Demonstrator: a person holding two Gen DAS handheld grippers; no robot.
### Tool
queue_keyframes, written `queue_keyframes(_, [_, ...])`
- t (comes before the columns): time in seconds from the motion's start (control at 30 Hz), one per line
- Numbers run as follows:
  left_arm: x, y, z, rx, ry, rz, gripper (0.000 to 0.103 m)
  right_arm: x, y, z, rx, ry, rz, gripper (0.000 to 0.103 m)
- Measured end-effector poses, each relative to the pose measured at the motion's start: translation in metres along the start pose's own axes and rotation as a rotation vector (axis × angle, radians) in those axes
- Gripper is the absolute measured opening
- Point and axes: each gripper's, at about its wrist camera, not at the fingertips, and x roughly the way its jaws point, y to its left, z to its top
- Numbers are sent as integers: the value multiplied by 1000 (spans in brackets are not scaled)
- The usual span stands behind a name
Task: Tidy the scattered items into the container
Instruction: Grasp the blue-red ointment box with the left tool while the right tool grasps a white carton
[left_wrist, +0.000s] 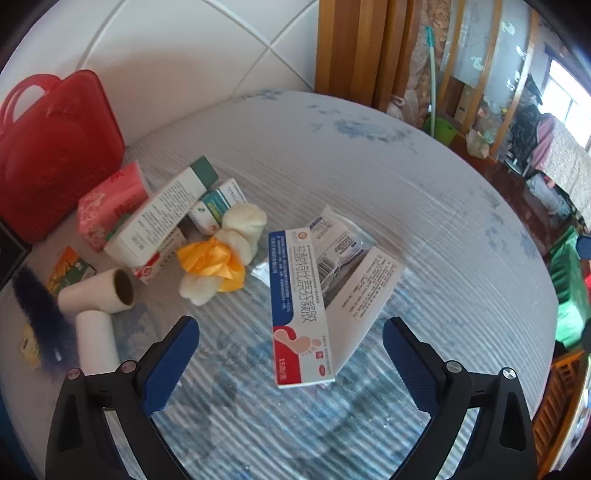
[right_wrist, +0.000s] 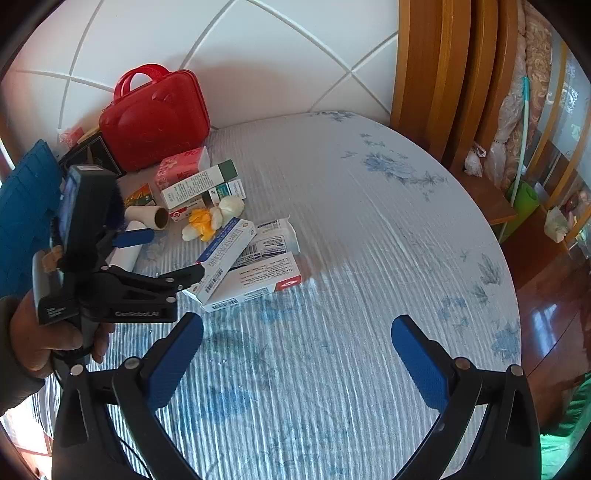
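Where boxes overlap, sachet (left_wrist: 334, 236) half hidden, red case (left_wrist: 55, 147) cropped

The left gripper (left_wrist: 290, 328) is held with its blue-padded fingers (left_wrist: 171, 365) spread wide. The right gripper (right_wrist: 297, 328) is likewise held wide apart, empty.

Daylight fills both views, soft and fairly bright. In the left wrist view a window (left_wrist: 570, 96) at two o'clock is blown out white. In the right wrist view the wooden floor (right_wrist: 546, 317) at three o'clock carries sharp glare patches. A soft shadow falls on the white headboard (right_wrist: 229, 74) behind the red case (right_wrist: 155, 118). Fisheye bending curves the bed sheet (right_wrist: 332, 221) edge, and black vignetting fills the corners. Detail softens toward the rims.
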Motion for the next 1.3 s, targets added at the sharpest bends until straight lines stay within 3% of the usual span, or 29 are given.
queue_keyframes(0.07, [22,-2,-1,-1,41,-16,91,7,-4,-2,4,8,2,103])
queue_keyframes(0.17, [44,-2,-6,-12,87,-39,69,17,-5,-4,7,23,10,103])
queue_keyframes(0.2, [45,-1,-7,-20,81,-52,63,20,-5,-4,8,29,16,103])
queue_keyframes(0.23, [43,0,-8,-27,64,-60,48,24,-4,-4,9,34,20,103])
queue_keyframes(0.3, [38,1,-9,-29,49,-52,38,31,-2,-5,11,42,30,103])
queue_keyframes(0.67, [-25,31,-32,-61,-32,-15,38,95,30,2,64,76,38,103])
queue_keyframes(1.03, [-74,69,-60,-132,-80,41,38,175,56,9,192,120,-25,103])
queue_keyframes(1.3, [-87,90,-80,-172,-76,79,38,201,86,11,104,96,-127,103])
